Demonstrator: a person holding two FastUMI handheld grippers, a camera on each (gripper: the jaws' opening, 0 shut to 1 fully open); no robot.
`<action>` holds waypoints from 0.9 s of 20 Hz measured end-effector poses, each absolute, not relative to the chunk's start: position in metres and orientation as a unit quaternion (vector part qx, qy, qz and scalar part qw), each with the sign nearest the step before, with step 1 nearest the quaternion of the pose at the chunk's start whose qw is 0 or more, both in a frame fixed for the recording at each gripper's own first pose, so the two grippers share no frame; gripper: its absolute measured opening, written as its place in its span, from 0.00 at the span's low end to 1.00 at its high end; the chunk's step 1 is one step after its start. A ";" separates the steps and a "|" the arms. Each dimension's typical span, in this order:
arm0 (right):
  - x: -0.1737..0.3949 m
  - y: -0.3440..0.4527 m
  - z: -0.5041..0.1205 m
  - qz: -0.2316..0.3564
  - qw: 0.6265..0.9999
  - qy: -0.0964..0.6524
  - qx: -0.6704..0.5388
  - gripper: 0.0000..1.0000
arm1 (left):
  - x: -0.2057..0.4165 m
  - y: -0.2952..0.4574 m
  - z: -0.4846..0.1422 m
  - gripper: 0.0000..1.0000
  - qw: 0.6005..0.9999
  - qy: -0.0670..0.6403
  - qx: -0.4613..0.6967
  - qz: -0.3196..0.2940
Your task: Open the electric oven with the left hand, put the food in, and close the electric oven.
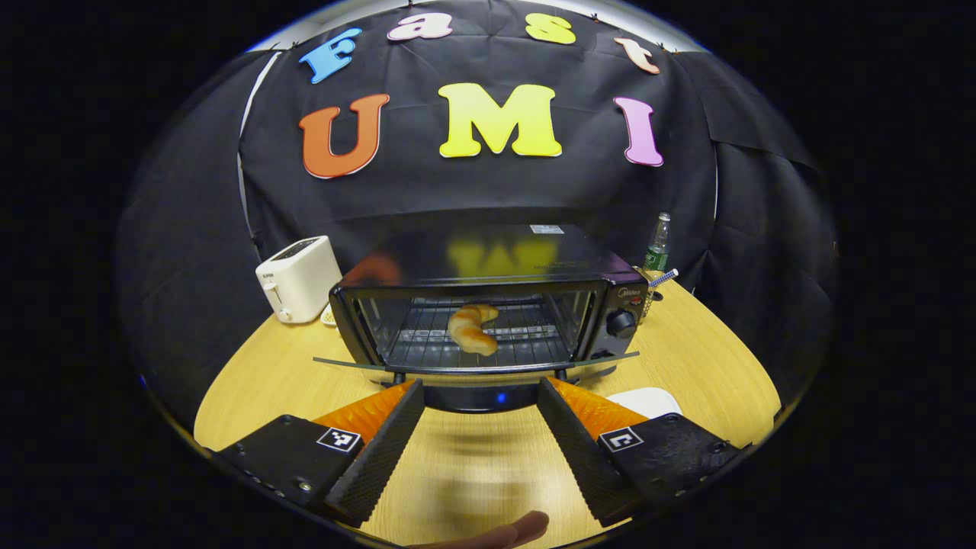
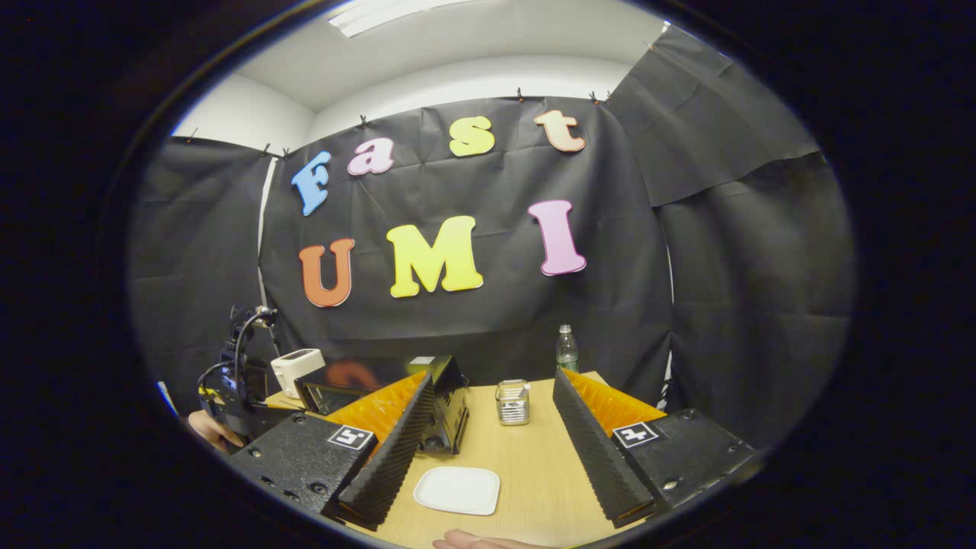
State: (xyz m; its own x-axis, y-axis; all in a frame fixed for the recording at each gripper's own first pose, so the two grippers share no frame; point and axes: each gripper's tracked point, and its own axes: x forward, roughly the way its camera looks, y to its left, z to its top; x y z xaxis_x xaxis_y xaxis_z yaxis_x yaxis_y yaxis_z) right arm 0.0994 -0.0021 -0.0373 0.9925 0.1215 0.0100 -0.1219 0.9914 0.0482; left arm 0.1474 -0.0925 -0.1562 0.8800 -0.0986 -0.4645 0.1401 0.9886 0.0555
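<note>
A: Where is the left gripper [image 1: 480, 427] now?

B: Low over the light wooden table [image 1: 686, 358]. Its two fingers are spread wide and hold nothing.

A: What lies just past the fingertips?

B: The black glass oven door [image 1: 473, 369], folded down flat. Its long edge runs side to side, straight across the gap between the fingers. So the door is dead ahead and very near.

A: And behind the door?

B: The shiny black electric oven [image 1: 488, 305], wide open. A golden curved croissant [image 1: 473, 328] lies on the wire rack inside.

A: So what is left to do?

B: I think only the closing. The left gripper is nearer, so it should lift that door up.

A: And the right gripper [image 2: 488, 450]?

B: Its fingers are wide open too, with nothing in them. A white square plate [image 2: 457, 489] lies between them, bare. The oven sits off past its left finger.

A: Any words to read?

B: Small writing on the white toaster [image 1: 299, 278] and the oven's front, too blurry. The green-labelled bottle [image 1: 657, 244] too.
</note>
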 end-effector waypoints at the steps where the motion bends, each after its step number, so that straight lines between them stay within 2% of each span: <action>1: 0.099 -0.003 -0.038 0.061 0.998 -0.001 0.025 0.95 | 0.154 -0.088 -0.150 0.98 0.971 0.229 0.048 -0.054; 7: 0.084 -0.008 -0.033 0.051 0.998 -0.006 0.024 0.99 | 0.148 -0.072 -0.123 0.98 0.981 0.183 0.050 -0.044; 8: 0.082 -0.009 -0.033 0.050 0.998 -0.008 0.025 0.95 | 0.141 -0.071 -0.117 0.98 0.982 0.175 0.047 -0.045; 9: 0.079 -0.010 -0.032 0.048 0.999 -0.008 0.025 0.99 | 0.135 -0.070 -0.109 0.98 0.984 0.165 0.046 -0.045; 10: 0.076 -0.010 -0.031 0.047 0.999 -0.008 0.025 0.95 | 0.127 -0.069 -0.100 0.98 0.986 0.153 0.045 -0.046; 15: 0.056 -0.012 -0.031 0.045 0.998 -0.014 0.030 0.95 | 0.089 -0.067 -0.067 0.98 0.992 0.102 0.048 -0.050; 16: 0.051 -0.014 -0.028 0.044 0.998 -0.018 0.030 0.99 | 0.082 -0.066 -0.060 0.98 0.993 0.090 0.049 -0.050; 18: 0.040 -0.018 -0.026 0.041 0.998 -0.029 0.028 0.99 | 0.063 -0.069 -0.045 0.97 0.995 0.066 0.048 -0.052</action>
State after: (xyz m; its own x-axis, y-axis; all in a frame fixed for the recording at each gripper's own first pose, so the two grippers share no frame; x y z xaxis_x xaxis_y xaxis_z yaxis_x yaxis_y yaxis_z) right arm 0.0401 -0.0179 -0.0256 0.9950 0.0797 0.0597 -0.0830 0.9951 0.0545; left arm 0.0626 -0.0687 -0.0452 0.9859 -0.0972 -0.1362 0.1099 0.9899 0.0892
